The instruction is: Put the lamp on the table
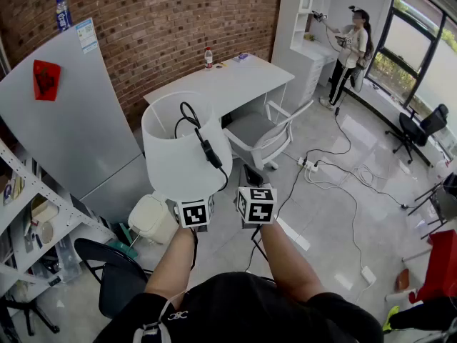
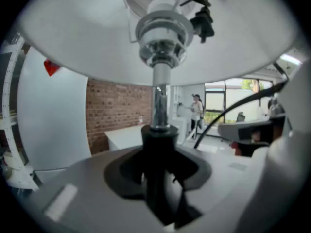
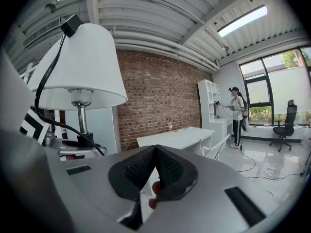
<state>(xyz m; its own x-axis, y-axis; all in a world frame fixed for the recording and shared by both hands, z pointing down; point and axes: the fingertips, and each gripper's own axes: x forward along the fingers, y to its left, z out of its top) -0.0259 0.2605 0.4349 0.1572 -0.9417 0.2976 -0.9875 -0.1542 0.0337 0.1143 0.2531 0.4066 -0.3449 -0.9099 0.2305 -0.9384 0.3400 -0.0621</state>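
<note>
So, head view: the lamp (image 1: 184,145) is up in the air, well short of the white worktop (image 1: 230,83) that stands against the brick wall (image 1: 178,20). Its white shade (image 1: 171,156) sits right above the left gripper (image 1: 194,213), and a black cord (image 1: 207,148) with an inline switch is draped over the shade's rim. The right gripper (image 1: 257,204) is just beside the left one and apart from the lamp. A bottle (image 1: 208,57) stands on the worktop's far edge. A white chair (image 1: 265,131) is pulled up to the worktop. A person (image 1: 352,45) stands far off by the windows.

Left gripper view: the left gripper (image 2: 158,147) is clamped on the lamp's (image 2: 160,42) black lower stem collar (image 2: 158,135). The chrome stem (image 2: 160,101) rises upright from it into the shade (image 2: 73,42), which fills the top of the view. The cord (image 2: 233,106) runs past on the right. The worktop (image 2: 126,135) shows small, behind the stem.

Right gripper view: the right gripper (image 3: 154,166) has its jaws pressed together with nothing between them. The lamp (image 3: 80,67) is at the left, upright, with the cord (image 3: 46,81) hanging down its shade. The worktop (image 3: 180,137) is ahead by the brick wall (image 3: 160,96), with the bottle (image 3: 169,125) on it. The person (image 3: 237,110) is at the right.
</note>
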